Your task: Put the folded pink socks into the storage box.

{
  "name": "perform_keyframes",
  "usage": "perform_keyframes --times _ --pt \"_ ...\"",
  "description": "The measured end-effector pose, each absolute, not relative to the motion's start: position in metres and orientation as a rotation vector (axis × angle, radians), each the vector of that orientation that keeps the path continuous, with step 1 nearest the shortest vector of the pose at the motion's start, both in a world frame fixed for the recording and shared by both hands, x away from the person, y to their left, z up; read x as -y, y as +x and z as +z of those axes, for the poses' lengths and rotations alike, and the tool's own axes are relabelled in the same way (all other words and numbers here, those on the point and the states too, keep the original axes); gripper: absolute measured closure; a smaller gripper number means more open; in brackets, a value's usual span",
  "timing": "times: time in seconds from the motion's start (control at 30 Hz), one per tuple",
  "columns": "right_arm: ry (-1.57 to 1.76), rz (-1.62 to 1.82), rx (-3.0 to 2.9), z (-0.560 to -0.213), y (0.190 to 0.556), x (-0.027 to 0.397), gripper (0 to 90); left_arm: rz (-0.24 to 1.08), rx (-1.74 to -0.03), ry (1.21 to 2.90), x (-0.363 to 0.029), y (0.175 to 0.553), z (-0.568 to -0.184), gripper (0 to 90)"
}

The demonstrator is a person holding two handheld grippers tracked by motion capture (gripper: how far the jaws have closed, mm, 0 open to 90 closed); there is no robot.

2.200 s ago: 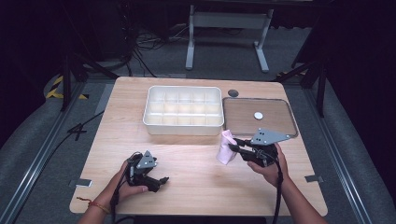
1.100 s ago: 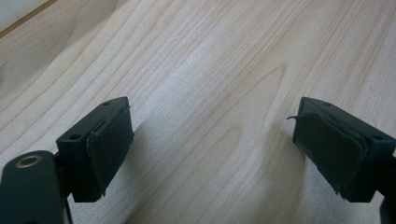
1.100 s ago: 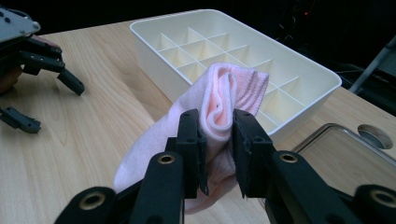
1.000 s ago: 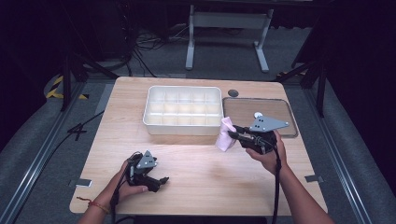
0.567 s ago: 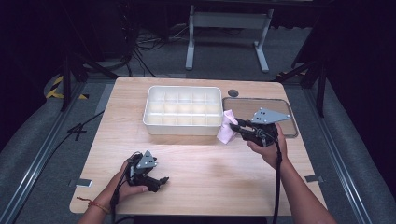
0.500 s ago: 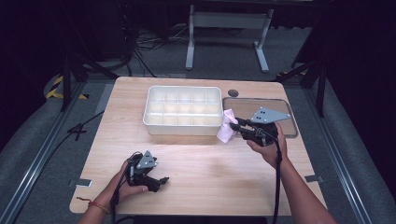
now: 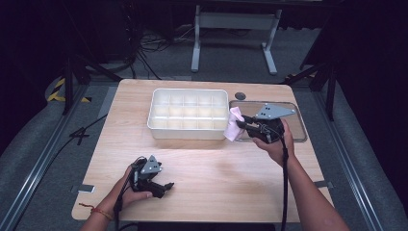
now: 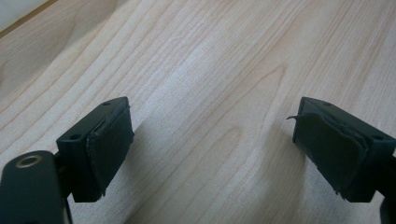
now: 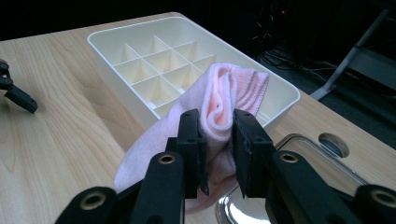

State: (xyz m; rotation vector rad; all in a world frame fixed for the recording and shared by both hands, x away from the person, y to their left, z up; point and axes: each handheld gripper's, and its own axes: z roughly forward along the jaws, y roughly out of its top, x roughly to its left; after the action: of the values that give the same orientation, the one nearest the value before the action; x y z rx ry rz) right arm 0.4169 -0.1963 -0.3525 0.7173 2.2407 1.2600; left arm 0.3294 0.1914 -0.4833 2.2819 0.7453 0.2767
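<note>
Partly hidden: pink cloth [image 9: 219,105] | lower folds behind right gripper [image 9: 218,135] jaws

Setting: recording lab or test studio, not a home.
Work surface: lone light wooden table [image 7: 207,168], set on grey carpet [image 7: 43,159].
Surroundings: dark, unlit backdrop on all sides; table alone lit.
Floor fittings: metal rails [image 7: 29,183] along both sides of table; yellow-black hazard tape [image 7: 57,91] at left.
Cabling: loose black cables [image 7: 154,48] on floor behind table.
Equipment: grey metal stand [image 7: 233,33] at rear.
Table contents: white divided tray [image 7: 188,132], clear lid [image 7: 298,132], sparse and staged.
</note>
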Motion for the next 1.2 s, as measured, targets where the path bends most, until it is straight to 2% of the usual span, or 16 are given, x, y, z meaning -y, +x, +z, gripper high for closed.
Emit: perform_keyframes --times 1.2 --pt "0.684 1.064 -2.243 -0.348 0.455 0.158 74.0 0.283 -0.749 2.286 -0.192 0.329 -0.483 12.4"
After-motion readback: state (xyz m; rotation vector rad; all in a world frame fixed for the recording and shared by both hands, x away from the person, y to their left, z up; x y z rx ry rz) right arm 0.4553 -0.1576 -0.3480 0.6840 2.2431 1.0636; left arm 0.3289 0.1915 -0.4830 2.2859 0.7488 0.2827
